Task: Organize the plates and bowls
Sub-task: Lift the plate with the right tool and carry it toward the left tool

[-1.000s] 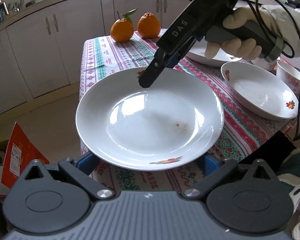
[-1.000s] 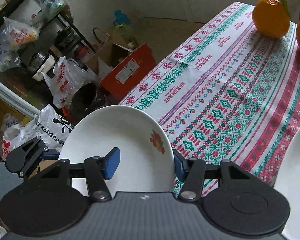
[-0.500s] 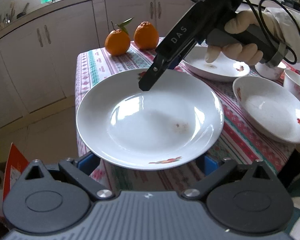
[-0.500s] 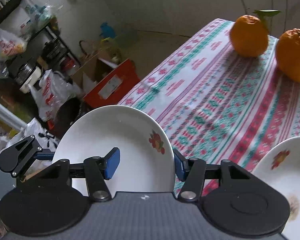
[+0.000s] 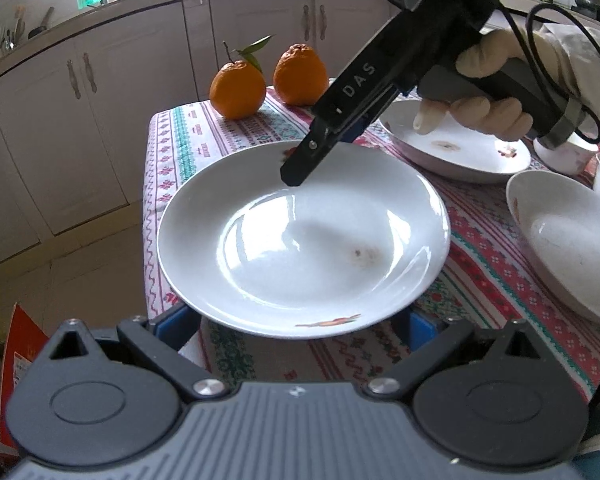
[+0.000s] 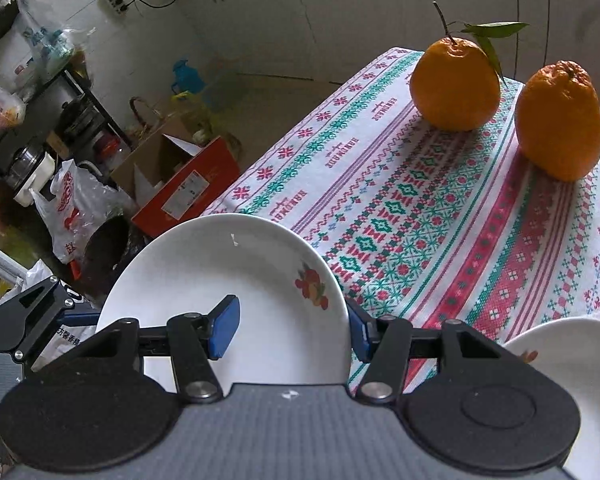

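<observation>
Left wrist view: my left gripper (image 5: 296,320), at the bottom, held the plate's (image 5: 304,236) near rim at mid-frame, above the tablecloth (image 5: 188,148). My right gripper (image 5: 300,168) pinched its far rim. Two more plates (image 5: 460,148) sat to the right.

Right wrist view: my right gripper (image 6: 292,328) was clamped on the plate (image 6: 236,280); two oranges (image 6: 456,84) sat in the upper right.

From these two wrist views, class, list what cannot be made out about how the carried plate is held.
- Left wrist view: the left gripper's blue pads sit under the plate, whose rim hides any contact.
- Right wrist view: the right gripper body cuts off the plate's near edge.
- Left wrist view: the frame edge cuts off the bowl.
</observation>
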